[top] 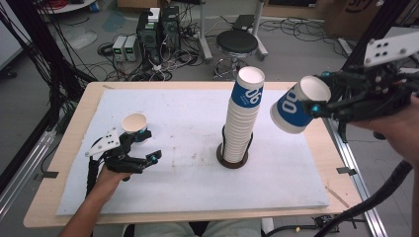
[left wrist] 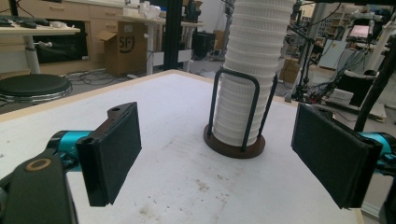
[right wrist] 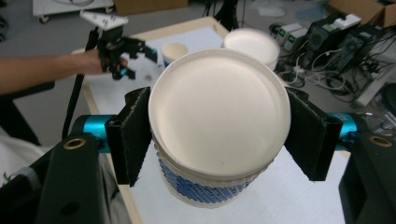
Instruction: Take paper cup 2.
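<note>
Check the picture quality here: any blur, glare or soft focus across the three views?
High view: even light, no glare, slightly soft overall. Left gripper view: the pads and the cup stack read clearly, the room behind is milder. Right gripper view: the held cup is sharp, while the top of the stack behind it looks smeared.

A white paper cup [top: 295, 109] with a blue band and white numbers is up in the air, off to the right of the stack [top: 242, 118]. It is tipped on its side, its base toward us. The stack is a tall tower of the same cups, upside down, standing in a round holder [top: 232, 157]. One small cup [top: 134, 123] stands upright, open end up, at the left.
</note>
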`<act>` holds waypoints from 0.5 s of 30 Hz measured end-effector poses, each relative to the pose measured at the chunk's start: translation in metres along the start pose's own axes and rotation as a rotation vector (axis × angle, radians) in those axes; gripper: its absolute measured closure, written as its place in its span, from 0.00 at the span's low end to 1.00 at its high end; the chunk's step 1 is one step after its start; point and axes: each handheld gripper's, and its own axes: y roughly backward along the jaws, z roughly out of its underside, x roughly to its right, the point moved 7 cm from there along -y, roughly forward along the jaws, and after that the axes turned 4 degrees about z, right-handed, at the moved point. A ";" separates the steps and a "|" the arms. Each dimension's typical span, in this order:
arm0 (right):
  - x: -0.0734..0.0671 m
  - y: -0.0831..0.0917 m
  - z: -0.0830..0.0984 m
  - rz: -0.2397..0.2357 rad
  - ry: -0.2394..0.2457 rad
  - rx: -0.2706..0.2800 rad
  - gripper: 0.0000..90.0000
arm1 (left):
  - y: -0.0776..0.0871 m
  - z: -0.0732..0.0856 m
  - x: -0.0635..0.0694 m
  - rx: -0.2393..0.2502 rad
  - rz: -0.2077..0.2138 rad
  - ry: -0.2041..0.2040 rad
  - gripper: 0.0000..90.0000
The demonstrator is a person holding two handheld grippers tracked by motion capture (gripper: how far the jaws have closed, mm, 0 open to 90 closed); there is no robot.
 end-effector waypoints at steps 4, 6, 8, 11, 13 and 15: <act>-0.011 -0.013 0.018 -0.034 0.009 -0.032 0.34 | -0.002 0.000 0.002 -0.005 0.012 -0.002 0.17; -0.016 -0.022 0.026 -0.050 0.019 -0.047 0.34 | -0.002 0.000 0.003 -0.005 0.015 -0.005 0.17; -0.022 -0.031 0.034 -0.070 0.026 -0.060 0.34 | -0.003 0.000 0.004 -0.006 0.018 -0.007 0.17; -0.028 -0.047 0.046 -0.102 0.031 -0.062 0.34 | -0.003 -0.001 0.004 -0.003 0.020 -0.007 0.18; -0.032 -0.058 0.054 -0.121 0.029 -0.067 0.34 | -0.002 -0.001 0.004 -0.002 0.023 -0.005 0.18; -0.035 -0.069 0.062 -0.138 0.035 -0.068 0.34 | -0.002 -0.001 0.005 0.000 0.025 -0.005 0.17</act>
